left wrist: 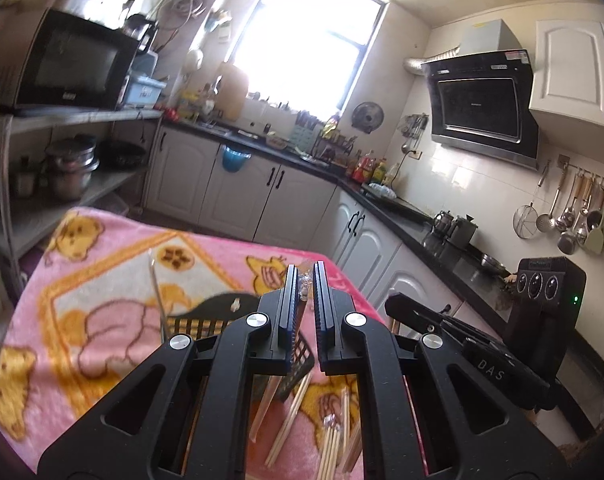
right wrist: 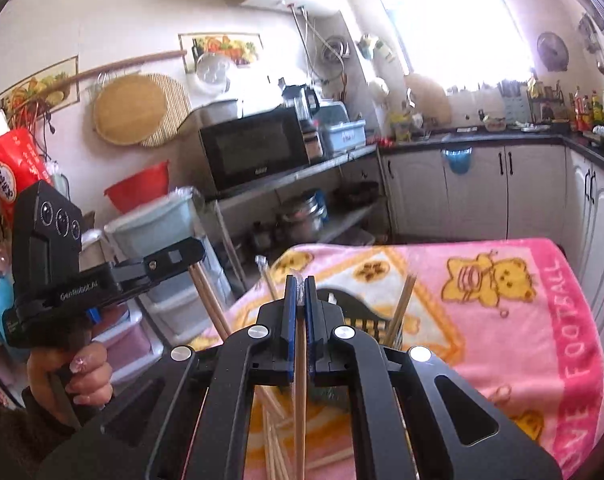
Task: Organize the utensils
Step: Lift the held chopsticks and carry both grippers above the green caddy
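Holding wrapped chopsticks above the pink blanket-covered table, both grippers sit over the black slotted utensil basket, which stands near the middle of the blanket. The right gripper is clamped on a pale wooden chopstick whose long axis runs straight along the fingers, its crinkled clear wrapper poking out past the tips. The basket lies just ahead and below those tips, with a few sticks already standing in it, tilted. The left gripper has its fingers narrowly apart around another wrapped pair of chopsticks; whether they truly pinch it I cannot tell. Loose chopsticks lie scattered on the blanket by the near edge, under both tools. The right gripper looks nearer to a drop, which turns on tipping the stick upright over the basket's open top.
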### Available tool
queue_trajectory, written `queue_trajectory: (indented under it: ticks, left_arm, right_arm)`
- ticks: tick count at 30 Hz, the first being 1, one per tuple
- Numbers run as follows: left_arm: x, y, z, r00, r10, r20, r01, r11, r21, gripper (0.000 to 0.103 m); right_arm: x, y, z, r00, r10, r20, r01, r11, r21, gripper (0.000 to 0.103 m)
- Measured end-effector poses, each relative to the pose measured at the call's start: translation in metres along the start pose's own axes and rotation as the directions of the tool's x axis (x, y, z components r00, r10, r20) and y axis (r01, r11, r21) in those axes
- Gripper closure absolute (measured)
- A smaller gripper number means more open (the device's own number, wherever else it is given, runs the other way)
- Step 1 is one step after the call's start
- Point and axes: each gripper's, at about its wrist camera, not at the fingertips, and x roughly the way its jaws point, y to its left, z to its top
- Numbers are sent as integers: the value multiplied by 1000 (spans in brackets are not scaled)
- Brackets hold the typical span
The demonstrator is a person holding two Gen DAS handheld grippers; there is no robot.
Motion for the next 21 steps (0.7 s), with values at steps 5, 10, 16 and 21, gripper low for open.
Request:
queue_trajectory:
  ticks: [5,10,16,21]
  left_arm:
    - [4,-2,15,1000,-4,30,3,1000,16,98]
    - [9,-3,30,998,2,59,-4,1000,18,98]
    - [11,-2,49,995,17,100,-20,999,28,98]
    - [14,-1,61,993,36,116,-41,998,45,98]
  right_arm:
    - [2,-1,19,999,-20,48,22,999,-25,99]
    - [6,-4,36,995,-42,92,46,998,-40,99]
    - [9,-9,56,989,-43,142,49,998,-38,99]
    - [8,-6,71,981,-44,191,56,997,-57,99]
